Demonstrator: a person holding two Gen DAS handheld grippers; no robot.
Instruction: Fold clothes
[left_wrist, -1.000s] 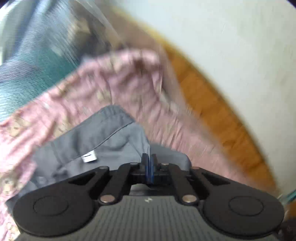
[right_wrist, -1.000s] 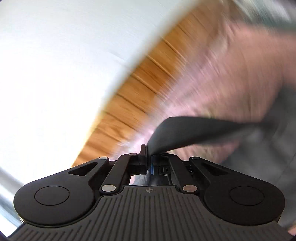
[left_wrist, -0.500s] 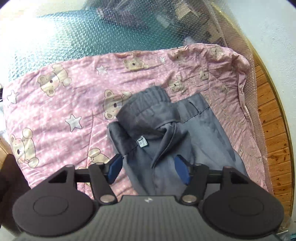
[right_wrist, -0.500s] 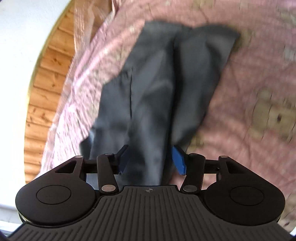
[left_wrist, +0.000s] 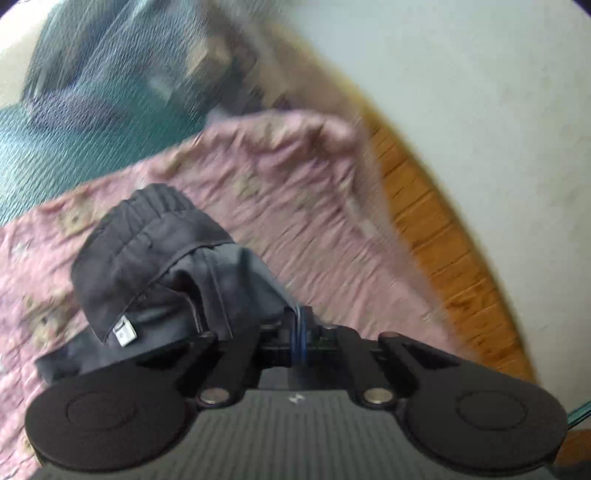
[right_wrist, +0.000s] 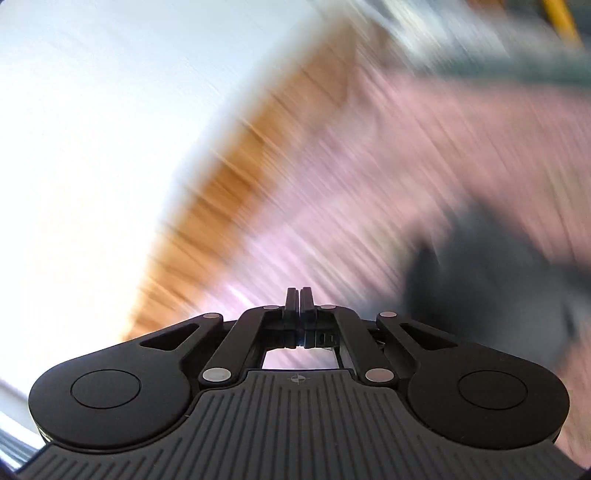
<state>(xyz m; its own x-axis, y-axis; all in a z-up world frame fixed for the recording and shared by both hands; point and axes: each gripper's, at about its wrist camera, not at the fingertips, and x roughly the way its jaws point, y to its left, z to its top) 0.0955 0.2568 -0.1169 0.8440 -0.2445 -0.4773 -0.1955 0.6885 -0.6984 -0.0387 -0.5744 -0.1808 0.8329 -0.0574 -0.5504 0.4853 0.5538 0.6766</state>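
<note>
A grey garment (left_wrist: 155, 258) with an elastic waistband and a white tag (left_wrist: 125, 333) lies bunched on a pink bear-print blanket (left_wrist: 295, 206). My left gripper (left_wrist: 301, 325) is shut on a fold of the garment's right edge, and the cloth runs from the jaws up and to the left. The right wrist view is badly blurred. In it my right gripper (right_wrist: 300, 295) is shut with no cloth showing between its fingers. The grey garment (right_wrist: 498, 280) is a dark smear to the right of it, apart from the fingers, on the pink blanket (right_wrist: 406, 166).
A wooden edge (left_wrist: 443, 236) borders the blanket on the right, with a white wall (left_wrist: 480, 92) behind it. A teal bubble-textured sheet (left_wrist: 74, 140) lies beyond the blanket at the upper left. The wooden edge (right_wrist: 236, 192) and the wall (right_wrist: 92, 147) fill the left of the right wrist view.
Half a second ago both grippers hung open over the garment. Both are now shut, the left one on the grey cloth. The right one is swinging fast, and its view has turned toward the wall.
</note>
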